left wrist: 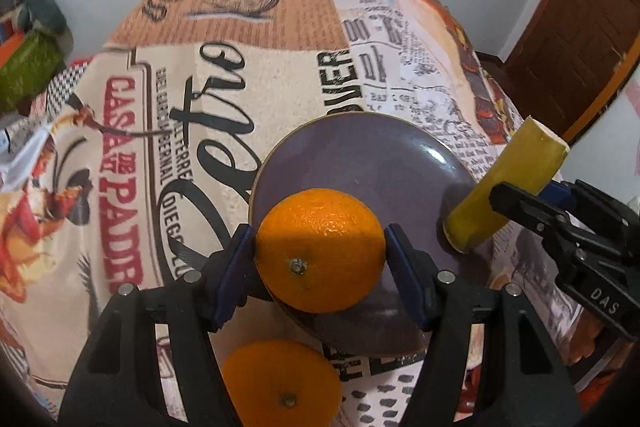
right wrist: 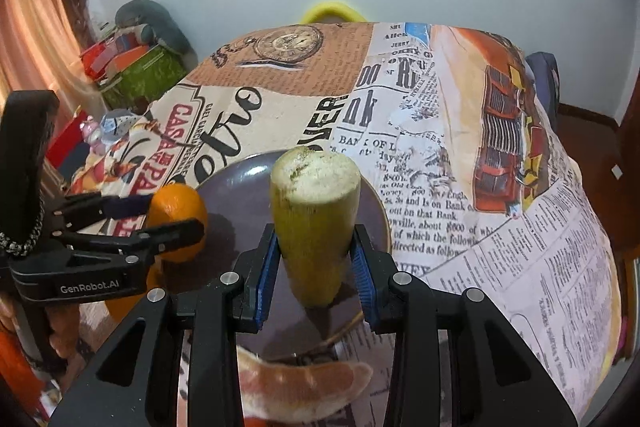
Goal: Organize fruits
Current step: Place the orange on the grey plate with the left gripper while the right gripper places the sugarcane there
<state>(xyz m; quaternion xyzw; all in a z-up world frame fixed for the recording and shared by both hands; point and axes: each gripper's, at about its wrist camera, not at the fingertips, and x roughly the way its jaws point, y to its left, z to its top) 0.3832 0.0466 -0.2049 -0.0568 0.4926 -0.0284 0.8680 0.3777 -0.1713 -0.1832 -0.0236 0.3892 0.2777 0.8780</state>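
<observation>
My left gripper point(left wrist: 320, 251) is shut on an orange point(left wrist: 320, 249), its blue pads pressing both sides, and holds it over the near edge of a dark purple plate point(left wrist: 360, 155). A second orange point(left wrist: 280, 383) lies on the tablecloth below it. My right gripper point(right wrist: 316, 267) is shut on a yellow-green cut piece of fruit point(right wrist: 314, 219), cut end facing up, above the same purple plate point(right wrist: 236, 187). The left wrist view shows that piece point(left wrist: 508, 183) over the plate's right rim, with the right gripper point(left wrist: 516, 201) around it. The held orange point(right wrist: 178, 215) and left gripper point(right wrist: 160, 215) appear at the left of the right wrist view.
A printed newspaper-style tablecloth point(right wrist: 460, 187) covers the table, dropping off at the right. A curved orange peel-like slice point(right wrist: 304, 387) lies near the front edge. A yellow chair back point(right wrist: 332, 11) stands behind the table; green and red boxes point(right wrist: 136, 71) sit at the far left.
</observation>
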